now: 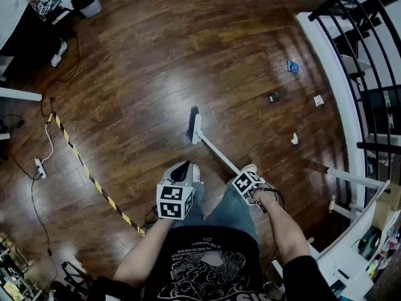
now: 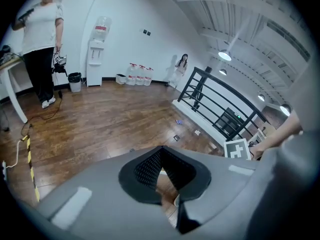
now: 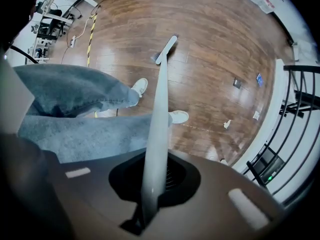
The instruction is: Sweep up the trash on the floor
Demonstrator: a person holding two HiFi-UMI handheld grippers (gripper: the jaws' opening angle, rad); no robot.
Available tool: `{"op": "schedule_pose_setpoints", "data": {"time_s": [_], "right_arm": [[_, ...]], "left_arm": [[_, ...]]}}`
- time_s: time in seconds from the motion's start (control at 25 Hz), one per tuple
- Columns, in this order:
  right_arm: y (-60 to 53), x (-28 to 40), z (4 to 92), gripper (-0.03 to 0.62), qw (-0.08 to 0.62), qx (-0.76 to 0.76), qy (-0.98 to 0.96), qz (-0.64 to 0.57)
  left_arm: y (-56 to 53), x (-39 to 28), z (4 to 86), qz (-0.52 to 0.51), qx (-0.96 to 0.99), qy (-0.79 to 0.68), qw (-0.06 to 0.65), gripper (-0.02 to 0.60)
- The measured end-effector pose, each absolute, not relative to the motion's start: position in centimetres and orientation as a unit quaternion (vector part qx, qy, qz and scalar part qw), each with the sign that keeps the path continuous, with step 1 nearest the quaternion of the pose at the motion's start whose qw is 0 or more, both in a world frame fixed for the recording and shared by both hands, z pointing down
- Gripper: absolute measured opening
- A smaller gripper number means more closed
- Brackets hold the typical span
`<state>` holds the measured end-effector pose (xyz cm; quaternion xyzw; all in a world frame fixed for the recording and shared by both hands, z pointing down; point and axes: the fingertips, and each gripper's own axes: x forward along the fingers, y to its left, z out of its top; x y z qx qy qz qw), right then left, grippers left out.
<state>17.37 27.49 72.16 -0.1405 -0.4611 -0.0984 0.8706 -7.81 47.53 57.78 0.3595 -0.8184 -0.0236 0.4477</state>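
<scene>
The trash lies scattered toward the right edge of the wooden floor (image 1: pixel 138 61), near the white kerb (image 1: pixel 332 68) under the black railing (image 1: pixel 369 55): a blue scrap (image 1: pixel 293 67), a dark scrap (image 1: pixel 274 97), a white scrap (image 1: pixel 319 100) closest to the kerb, and a crumpled white bit (image 1: pixel 294 139) nearer to me. The broom (image 1: pixel 216 153) slants up from my right side, and its broom head (image 1: pixel 194 125) rests on the boards near the middle of the floor, well apart from all four scraps and to their left. My right gripper (image 1: pixel 243 177) is clamped on the pale handle, which runs straight out between my jaws in the right gripper view (the pads press it from both sides). My left gripper (image 1: pixel 179 173) hangs over my left leg with its jaws closed tip to tip and nothing between them. My white shoes (image 1: pixel 249 168) stand just behind the broom handle's lower half. A strip of yellow-and-black tape (image 1: pixel 88 171) crosses the boards toward the left edge, beside a white cable (image 1: pixel 47 144). At the far left corner of the floor stands a bin (image 1: pixel 88 2), and the left gripper view shows another person (image 2: pixel 42 44) there beside a water dispenser (image 2: pixel 96 59).
</scene>
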Motion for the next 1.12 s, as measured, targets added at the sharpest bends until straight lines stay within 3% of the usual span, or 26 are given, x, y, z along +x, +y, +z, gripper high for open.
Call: {"op": "schedule_pose_setpoints", "data": {"time_s": [0.48, 1.12], "right_arm": [[14.9, 19.3, 72.8, 0.000, 0.849, -0.168, -0.469, -0.175], [-11.3, 18.6, 71.7, 0.000, 0.819, -0.169, -0.451, -0.312]], "left_arm": [[36.3, -6.2, 57.9, 0.004, 0.367, -0.820, 0.439, 0.005], [16.6, -3.0, 56.7, 0.018, 0.348, -0.823, 0.449, 0.005]]}}
